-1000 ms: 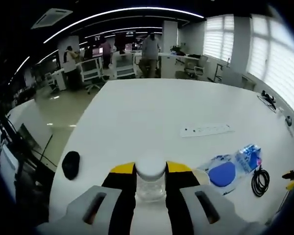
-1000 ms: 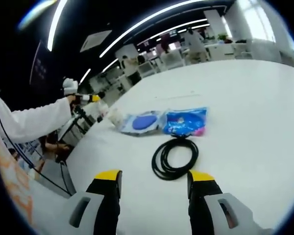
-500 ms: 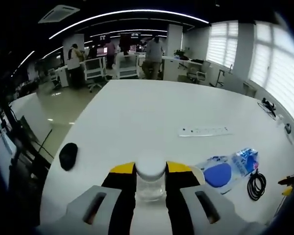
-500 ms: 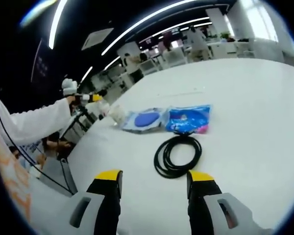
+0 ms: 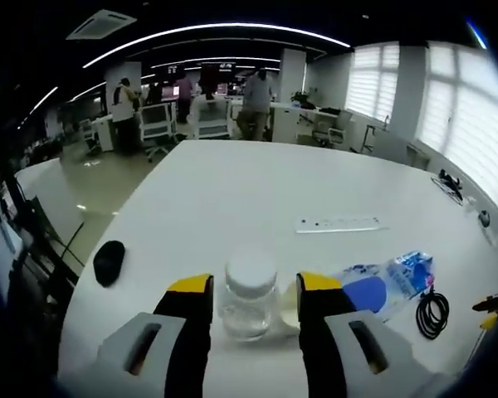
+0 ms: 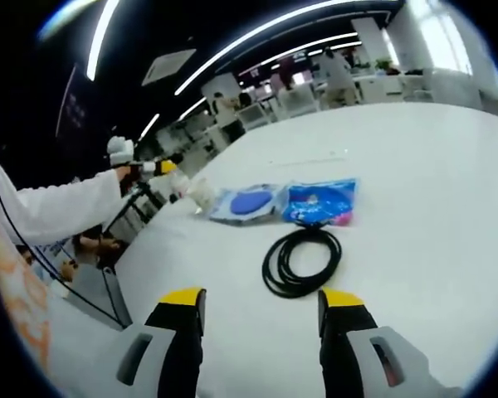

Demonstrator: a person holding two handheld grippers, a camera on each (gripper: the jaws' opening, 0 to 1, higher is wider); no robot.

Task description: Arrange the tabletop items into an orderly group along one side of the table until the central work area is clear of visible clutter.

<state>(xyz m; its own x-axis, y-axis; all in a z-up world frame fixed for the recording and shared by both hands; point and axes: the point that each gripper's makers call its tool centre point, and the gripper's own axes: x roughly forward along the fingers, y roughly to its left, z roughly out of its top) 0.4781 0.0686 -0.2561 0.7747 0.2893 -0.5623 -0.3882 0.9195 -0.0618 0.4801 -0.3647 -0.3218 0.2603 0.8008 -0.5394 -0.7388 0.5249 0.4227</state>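
Left gripper [image 5: 253, 286] now off jar [image 5: 249, 296]

left hand-held gripper [image 5: 255, 292] jaws now spread apart, clear jar [image 5: 249, 296] released, standing free between them

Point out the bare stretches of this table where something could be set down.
The table is bare beyond the power strip, and between the black mouse and the jar. It is crowded where the blue packets lie beside the black cable coil.
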